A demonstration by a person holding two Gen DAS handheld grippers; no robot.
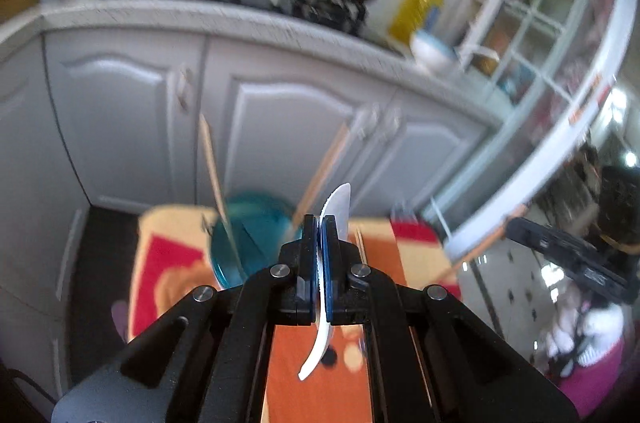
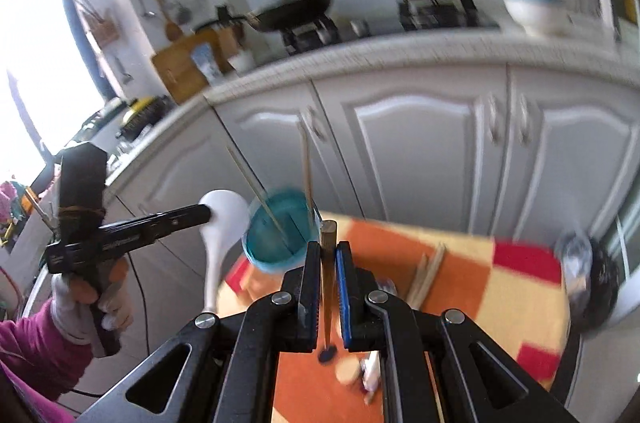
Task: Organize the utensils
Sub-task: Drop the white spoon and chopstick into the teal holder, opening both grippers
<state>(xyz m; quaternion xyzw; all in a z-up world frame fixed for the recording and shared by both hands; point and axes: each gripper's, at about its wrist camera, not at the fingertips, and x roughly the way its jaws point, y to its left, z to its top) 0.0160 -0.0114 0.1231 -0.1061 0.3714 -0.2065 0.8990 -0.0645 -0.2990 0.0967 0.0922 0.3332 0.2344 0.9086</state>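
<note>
My left gripper (image 1: 319,223) is shut on a white plastic spoon (image 1: 340,207), whose bowl sticks up past the fingertips and whose handle hangs below. The right wrist view shows that spoon (image 2: 224,219) at the tip of the left gripper (image 2: 206,211), left of the cup. My right gripper (image 2: 329,247) is shut on a brown wooden chopstick (image 2: 329,235), held above the table. A teal cup (image 2: 280,235) with two chopsticks leaning in it stands at the table's far edge, just beyond both grippers. The same teal cup (image 1: 256,235) appears ahead in the left wrist view.
An orange, red and yellow cloth (image 2: 500,283) covers the table. More chopsticks (image 2: 428,271) lie on it, with a dark round object (image 2: 592,275) at its right edge. White cabinets (image 2: 420,151) and a counter with a stove, wok (image 2: 296,9) and pot stand behind.
</note>
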